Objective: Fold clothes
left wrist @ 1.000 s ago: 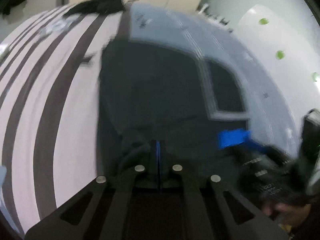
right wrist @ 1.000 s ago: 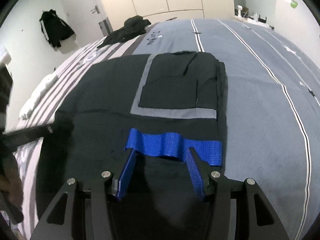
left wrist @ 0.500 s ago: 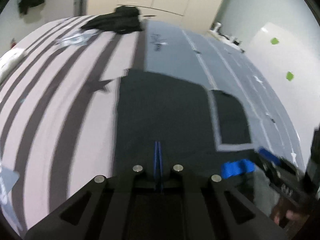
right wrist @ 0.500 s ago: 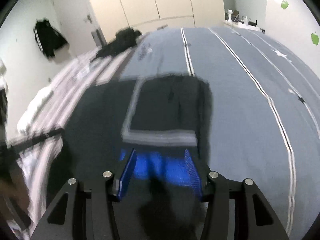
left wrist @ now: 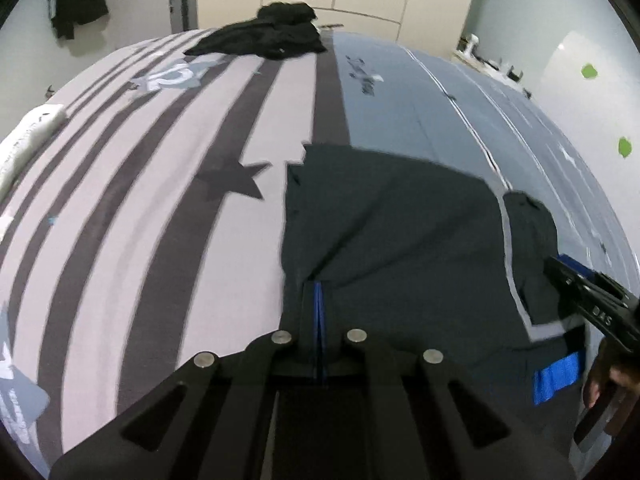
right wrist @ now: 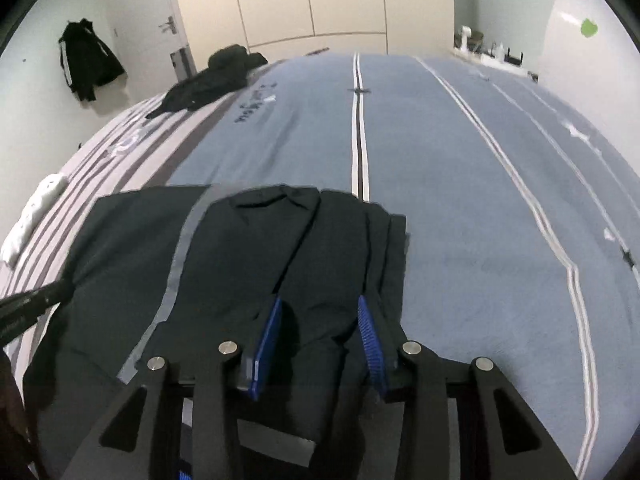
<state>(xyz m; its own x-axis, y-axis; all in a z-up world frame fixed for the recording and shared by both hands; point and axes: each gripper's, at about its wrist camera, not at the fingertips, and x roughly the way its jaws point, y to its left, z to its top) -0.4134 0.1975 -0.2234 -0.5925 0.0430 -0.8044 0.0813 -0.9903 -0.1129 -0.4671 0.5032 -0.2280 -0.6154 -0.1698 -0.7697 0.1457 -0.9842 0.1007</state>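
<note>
- Left wrist view: left gripper [left wrist: 318,304] had its jaws clamped on the near edge of the dark garment [left wrist: 392,232] lying on the bed [left wrist: 160,220], likely lifting it for a fold. Blue strap [left wrist: 558,378] showed only here.
- Right wrist view: right gripper [right wrist: 318,336] jaws were closing around bunched cloth of the same dark garment [right wrist: 240,248], pads not yet pressing.

Dark folded garment with a grey band [right wrist: 248,264] is lying on the bed with the striped and blue cover [right wrist: 460,184], near its front edge. Black heap of clothes [left wrist: 276,34] is sitting at the far end, well apart. White rolled cloth [right wrist: 36,212] is lying at the bed's left edge. Black jacket [right wrist: 86,62] is hanging on the wall behind, left.
</note>
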